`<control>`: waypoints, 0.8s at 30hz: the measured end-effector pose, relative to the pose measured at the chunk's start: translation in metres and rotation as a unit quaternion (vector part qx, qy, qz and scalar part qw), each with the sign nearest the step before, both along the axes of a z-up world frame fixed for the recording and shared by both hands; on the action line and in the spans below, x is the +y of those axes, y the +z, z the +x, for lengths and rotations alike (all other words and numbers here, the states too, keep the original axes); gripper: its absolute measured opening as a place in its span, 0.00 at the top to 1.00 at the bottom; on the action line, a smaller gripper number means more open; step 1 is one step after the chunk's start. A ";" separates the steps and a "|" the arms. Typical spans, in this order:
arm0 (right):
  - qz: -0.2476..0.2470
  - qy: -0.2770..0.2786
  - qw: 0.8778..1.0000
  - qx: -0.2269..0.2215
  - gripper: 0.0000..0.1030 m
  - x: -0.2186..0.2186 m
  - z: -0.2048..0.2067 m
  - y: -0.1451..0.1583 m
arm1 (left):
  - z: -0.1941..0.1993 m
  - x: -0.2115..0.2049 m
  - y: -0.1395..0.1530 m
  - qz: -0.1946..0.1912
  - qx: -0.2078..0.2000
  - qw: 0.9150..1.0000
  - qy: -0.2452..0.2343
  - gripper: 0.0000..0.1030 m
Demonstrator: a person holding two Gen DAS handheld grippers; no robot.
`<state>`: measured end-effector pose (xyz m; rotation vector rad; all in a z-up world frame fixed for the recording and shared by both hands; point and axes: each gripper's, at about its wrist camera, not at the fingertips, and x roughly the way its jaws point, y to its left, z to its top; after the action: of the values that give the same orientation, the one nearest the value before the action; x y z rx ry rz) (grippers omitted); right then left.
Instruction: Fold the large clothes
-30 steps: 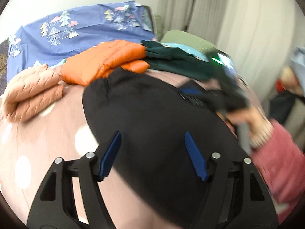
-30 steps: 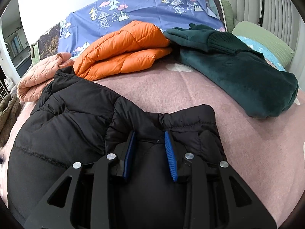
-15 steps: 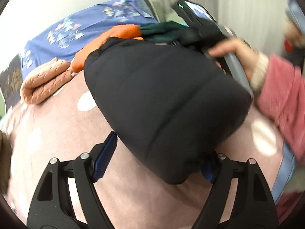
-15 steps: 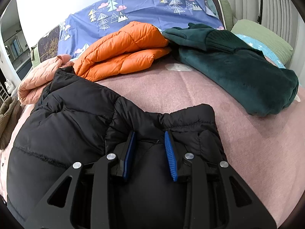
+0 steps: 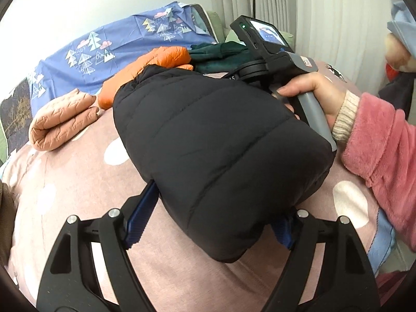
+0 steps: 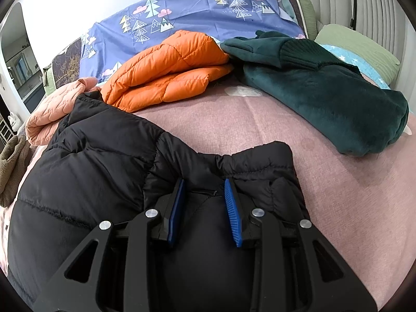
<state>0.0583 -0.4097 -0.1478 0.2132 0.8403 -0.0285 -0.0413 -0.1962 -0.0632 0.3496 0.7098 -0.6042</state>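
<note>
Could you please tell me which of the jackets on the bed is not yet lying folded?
The black puffer jacket, pinched by the right hand-held gripper. The orange jacket, pink jacket and green fleece lie folded behind it.

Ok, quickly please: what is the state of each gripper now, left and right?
Left gripper: open wide, its fingers on either side of the black puffer jacket, not clamping it.
Right gripper: part closed on a fold of the black puffer jacket near its collar.

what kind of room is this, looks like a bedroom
Most likely a bedroom: the black puffer jacket lies on a pink spotted bedspread, with a green pillow and pale curtains behind.
</note>
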 end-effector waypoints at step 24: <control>-0.010 -0.018 1.000 -0.003 0.68 0.007 -0.001 -0.002 | -0.006 0.056 0.028 -0.077 0.103 0.992 -0.008 0.55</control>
<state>0.0568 -0.4031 -0.1498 0.2084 0.8294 -0.0697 -0.0475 -0.1400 -0.0352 0.1514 0.8530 -0.7120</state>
